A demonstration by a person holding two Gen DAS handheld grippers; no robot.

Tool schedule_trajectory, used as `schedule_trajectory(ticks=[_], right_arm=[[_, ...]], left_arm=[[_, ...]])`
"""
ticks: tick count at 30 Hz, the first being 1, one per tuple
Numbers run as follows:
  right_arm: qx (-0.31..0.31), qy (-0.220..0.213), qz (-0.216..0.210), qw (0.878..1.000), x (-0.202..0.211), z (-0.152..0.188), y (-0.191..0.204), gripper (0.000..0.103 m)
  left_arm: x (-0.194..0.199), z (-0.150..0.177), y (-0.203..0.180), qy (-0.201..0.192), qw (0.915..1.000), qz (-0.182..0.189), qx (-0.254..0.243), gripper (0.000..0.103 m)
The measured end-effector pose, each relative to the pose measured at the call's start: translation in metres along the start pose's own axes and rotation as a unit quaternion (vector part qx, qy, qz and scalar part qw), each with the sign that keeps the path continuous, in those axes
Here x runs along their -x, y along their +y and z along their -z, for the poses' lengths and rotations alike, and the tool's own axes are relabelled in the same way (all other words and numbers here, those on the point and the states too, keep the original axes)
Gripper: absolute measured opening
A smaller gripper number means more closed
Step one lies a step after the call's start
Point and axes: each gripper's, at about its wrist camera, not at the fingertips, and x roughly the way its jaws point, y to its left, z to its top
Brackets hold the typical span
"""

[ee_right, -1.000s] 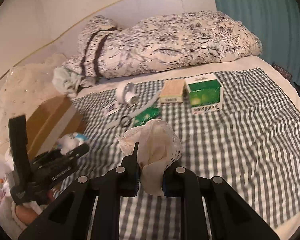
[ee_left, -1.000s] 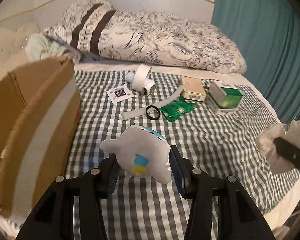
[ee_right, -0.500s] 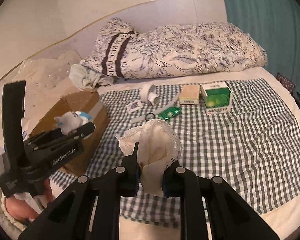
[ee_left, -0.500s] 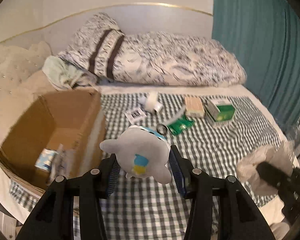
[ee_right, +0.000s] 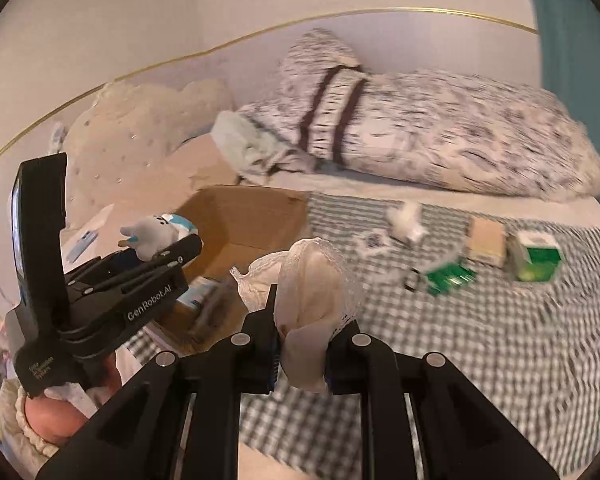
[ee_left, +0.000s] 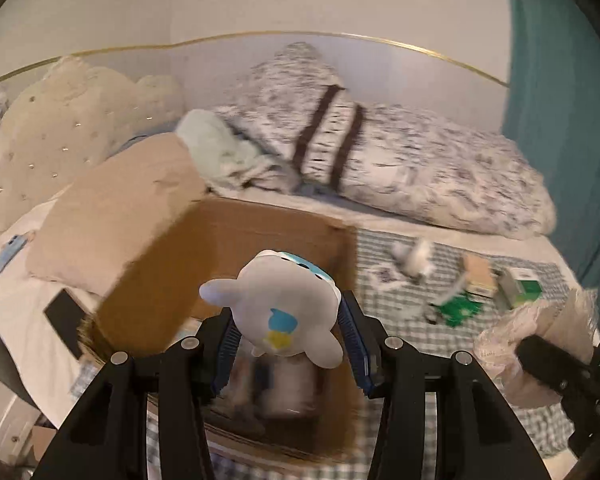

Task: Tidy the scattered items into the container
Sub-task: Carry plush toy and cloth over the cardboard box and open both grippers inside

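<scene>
Gripping both loads right now. Your left tool [ee_left: 286, 342] is clamped on the plush toy [ee_left: 284, 308], blue pads pressed to its grey body on both sides, blue-and-yellow patch facing the camera. Your right tool [ee_right: 300, 340] is pinched nearly together on the lace cloth [ee_right: 308, 292], which bunches up above the pads and hangs a bit below them.

Left tool with the plush sits over the open cardboard box [ee_left: 260, 236]; in the left wrist view the toy overlaps the box's inside. One box flap [ee_left: 116, 216] stands up at the left, between the tool and the cream headboard cushion [ee_left: 60, 128]. Something with blue print lies on the box floor [ee_right: 198, 298], too blurred to name.

Right tool with the lace cloth hangs just right of the box, over the checked bedsheet [ee_right: 500, 340].

Scattered on the sheet right of the box: a white tape roll [ee_right: 406, 222], a small printed card [ee_right: 370, 242], a tan box [ee_right: 486, 240], a green-and-white carton [ee_right: 538, 256], a green packet [ee_right: 448, 276] with a small dark ring [ee_right: 411, 282] just beside it. Print on all of them is motion-blurred, unreadable.

Readable: "GenRobot.AI" on the left tool's side in the right wrist view.

Behind: patterned duvet [ee_right: 420, 132] with two dark stripes, pale green cloth [ee_right: 240, 140] beside it, teal curtain [ee_left: 560, 80] at right. A dark phone [ee_left: 66, 320] lies on the bed edge left of the box.
</scene>
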Motion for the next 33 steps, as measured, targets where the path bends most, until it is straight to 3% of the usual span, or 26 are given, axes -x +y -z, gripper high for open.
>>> schedule_trajectory(ticks=[6,12,15,16,17,18,19,21,24,33], right_arm=[[0.010,0.017,-0.036,0.999,-0.055,-0.022,0.035,0.016],[0.019,0.038,-0.052,0.998,-0.099,-0.032,0.055,0.016],[0.023,0.040,-0.056,0.997,-0.110,-0.035,0.060,0.021],[0.021,0.037,-0.059,0.997,-0.112,-0.036,0.061,0.025],[0.021,0.032,-0.063,0.997,-0.112,-0.036,0.060,0.041],[0.020,0.030,-0.066,0.997,-0.112,-0.037,0.060,0.050],[0.019,0.027,-0.066,0.997,-0.112,-0.038,0.060,0.060],[0.019,0.017,-0.058,0.998,-0.109,-0.038,0.061,0.060],[0.017,0.014,-0.053,0.998,-0.106,-0.039,0.058,0.060],[-0.007,0.007,-0.087,0.996,-0.098,-0.049,0.049,0.060]], left_arm=[[-0.031,0.006,0.032,0.020,0.9994,-0.027,0.010,0.048],[-0.052,0.014,0.044,0.035,0.9991,-0.012,0.018,0.048],[-0.057,0.016,0.045,0.034,0.9993,-0.008,0.017,0.052],[-0.057,0.017,0.044,0.032,0.9993,-0.008,0.014,0.066],[-0.058,0.017,0.042,0.031,0.9994,-0.009,0.010,0.082],[-0.058,0.017,0.040,0.027,0.9995,-0.015,0.004,0.103],[-0.057,0.017,0.038,0.016,0.9996,-0.023,-0.001,0.103],[-0.052,0.019,0.031,-0.003,0.9996,-0.027,-0.011,0.103],[-0.052,0.018,0.028,-0.001,0.9997,-0.023,-0.010,0.103],[-0.039,0.014,0.031,0.005,0.9985,-0.054,-0.003,0.103]])
